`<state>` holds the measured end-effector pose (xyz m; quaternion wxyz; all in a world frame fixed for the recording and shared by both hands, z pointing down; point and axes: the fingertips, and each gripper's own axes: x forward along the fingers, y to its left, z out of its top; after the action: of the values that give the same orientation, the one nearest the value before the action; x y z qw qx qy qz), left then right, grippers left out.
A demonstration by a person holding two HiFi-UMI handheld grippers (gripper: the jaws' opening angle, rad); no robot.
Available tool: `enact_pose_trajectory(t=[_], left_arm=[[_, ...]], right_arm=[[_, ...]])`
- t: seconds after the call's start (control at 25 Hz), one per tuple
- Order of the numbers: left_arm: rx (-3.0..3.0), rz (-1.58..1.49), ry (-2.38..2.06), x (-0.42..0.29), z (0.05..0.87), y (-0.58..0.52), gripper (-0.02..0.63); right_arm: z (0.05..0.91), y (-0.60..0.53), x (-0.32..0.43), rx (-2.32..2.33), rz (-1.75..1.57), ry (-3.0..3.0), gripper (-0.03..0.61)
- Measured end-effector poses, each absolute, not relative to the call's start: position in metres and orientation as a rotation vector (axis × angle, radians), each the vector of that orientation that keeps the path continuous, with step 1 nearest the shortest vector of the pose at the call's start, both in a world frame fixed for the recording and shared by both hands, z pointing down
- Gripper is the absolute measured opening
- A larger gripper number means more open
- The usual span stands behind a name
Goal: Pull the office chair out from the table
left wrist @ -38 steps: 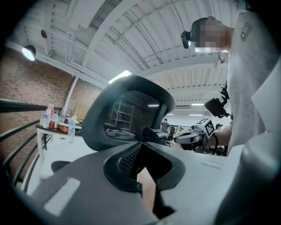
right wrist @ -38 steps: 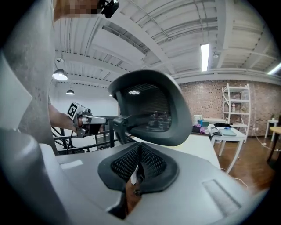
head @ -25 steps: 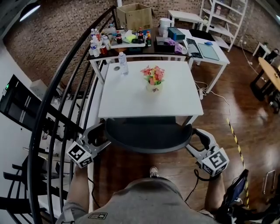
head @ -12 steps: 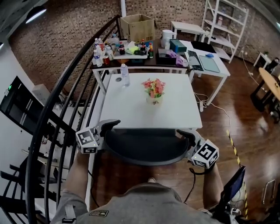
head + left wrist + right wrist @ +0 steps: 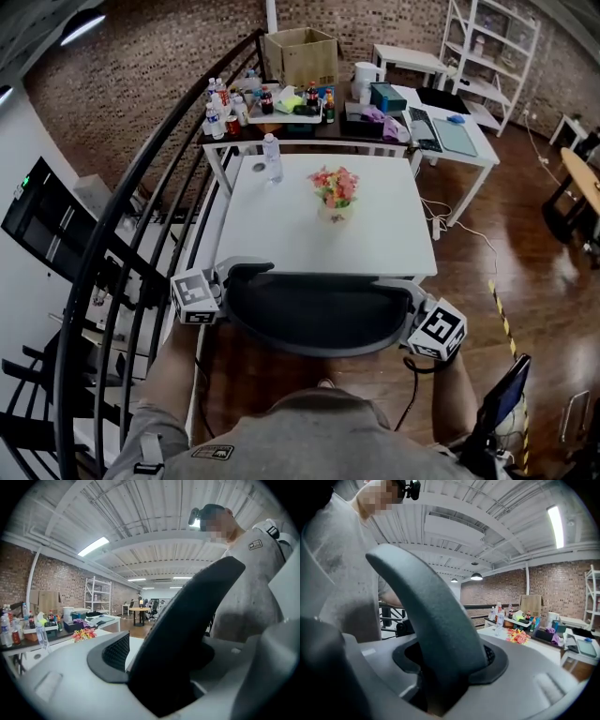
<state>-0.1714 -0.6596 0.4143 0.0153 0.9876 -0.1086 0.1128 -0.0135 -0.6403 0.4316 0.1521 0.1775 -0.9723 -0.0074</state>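
Observation:
The office chair's dark grey backrest (image 5: 319,314) stands right at the near edge of the white table (image 5: 281,230), its seat hidden under it. My left gripper (image 5: 236,275) clasps the backrest's left edge and my right gripper (image 5: 409,298) its right edge. Both pairs of jaws have just been closing, with the backrest's edge between them. In the left gripper view the backrest (image 5: 187,630) fills the gap of the left gripper (image 5: 180,677). In the right gripper view the backrest's edge (image 5: 433,616) sits wedged in the right gripper (image 5: 440,681).
A pot of flowers (image 5: 335,192) and a water bottle (image 5: 273,157) stand on the white table. Behind it is a dark desk with bottles and a cardboard box (image 5: 302,53). A black curved railing (image 5: 122,234) runs close on the left. Wooden floor (image 5: 506,234) lies to the right.
Both grippers came up from behind the chair, moved forward to the backrest's two side edges, and their jaws closed on it. The chair still stands at the table edge.

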Motion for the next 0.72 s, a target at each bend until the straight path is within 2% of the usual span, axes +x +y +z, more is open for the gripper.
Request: enact_pose_trajectory(t=[0.72], left_arm=[[3.066,0.319,-0.326,-0.180,0.421,-0.659,0.282]], right_arm=[[0.436,-0.641,-0.019,0.503,0.007,-2.798,0.215]])
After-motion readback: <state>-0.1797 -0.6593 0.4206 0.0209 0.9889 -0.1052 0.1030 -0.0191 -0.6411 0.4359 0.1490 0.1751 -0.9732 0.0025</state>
